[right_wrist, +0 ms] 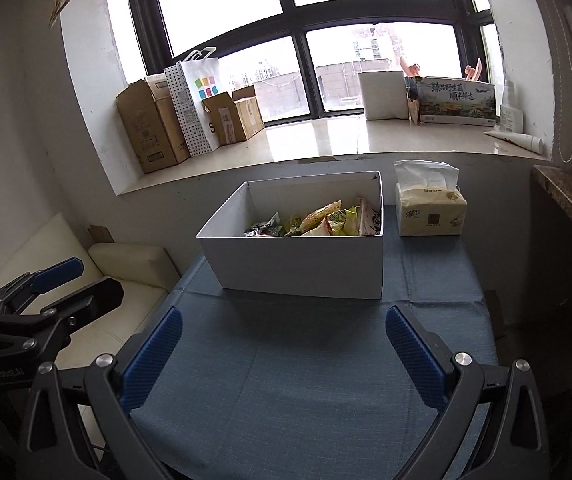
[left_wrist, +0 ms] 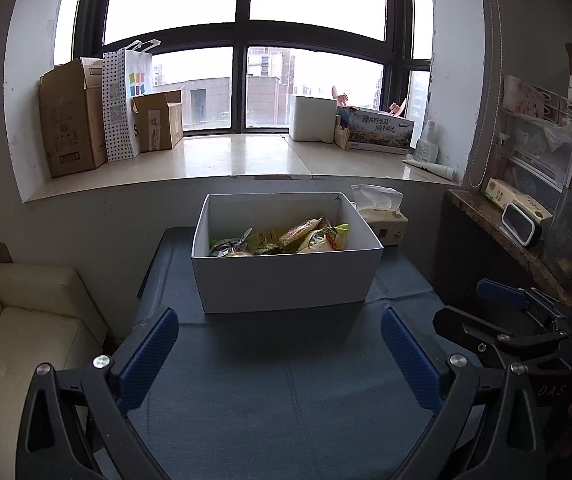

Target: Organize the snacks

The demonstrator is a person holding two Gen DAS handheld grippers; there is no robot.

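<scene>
- Your snacks [left_wrist: 282,236] are a jumble of small crinkled packets — yellow, green, orange-red and a dark foil one — heaped in the bottom of the white box [left_wrist: 286,280], well below its rim.
- The white box is an open, lidless rectangular carton with plain matte walls; it stands upright on the blue tablecloth [left_wrist: 278,392], towards the far end of the table, under the window sill [left_wrist: 238,156].
- From your right wrist view the packets [right_wrist: 318,220] crowd toward the box's right side, with a white wrapper leaning against that wall.
- A tissue pack [right_wrist: 430,210] stands just beside the box's far right corner, apart from it.
- Your left gripper [left_wrist: 280,340] hangs over bare cloth in front of the box, its blue pads spread wide with nothing between them.
- Your right gripper [right_wrist: 284,340] is likewise released and empty — short of the box's near wall, touching nothing.
- Cardboard cartons [left_wrist: 72,120] and a dotted paper bag [left_wrist: 122,104] stand on the sill behind.
</scene>
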